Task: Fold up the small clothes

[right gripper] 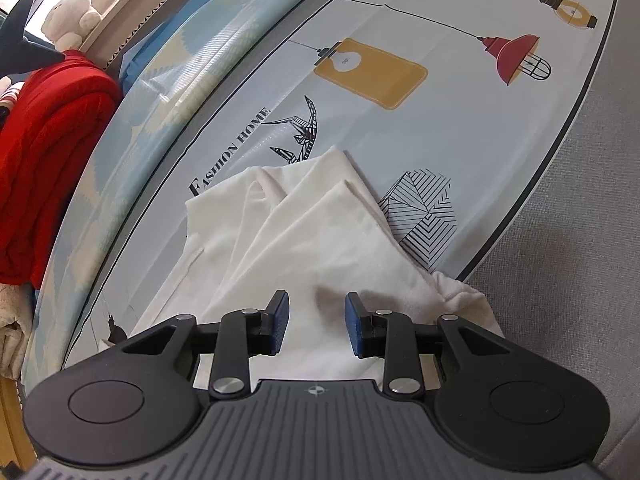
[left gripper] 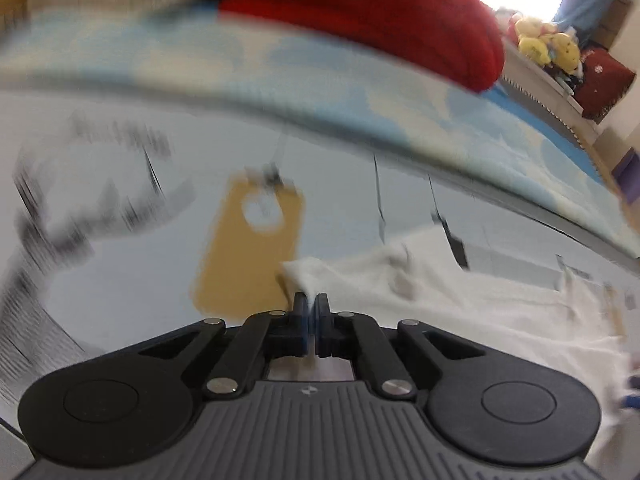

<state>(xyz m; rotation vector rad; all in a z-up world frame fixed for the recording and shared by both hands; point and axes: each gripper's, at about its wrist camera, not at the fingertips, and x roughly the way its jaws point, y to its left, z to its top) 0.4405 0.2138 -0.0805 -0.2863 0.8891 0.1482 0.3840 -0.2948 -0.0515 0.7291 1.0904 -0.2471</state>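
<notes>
A small white garment lies rumpled on the printed tablecloth, with loose folds fanning away from me. My right gripper is open just above its near part, with cloth showing between the blue pads. In the blurred left wrist view, my left gripper is shut on a corner of the white garment, which trails off to the right.
A red folded garment lies at the left on a blue patterned cloth; it also shows in the left wrist view. Plush toys sit at the back. A grey surface lies right of the tablecloth.
</notes>
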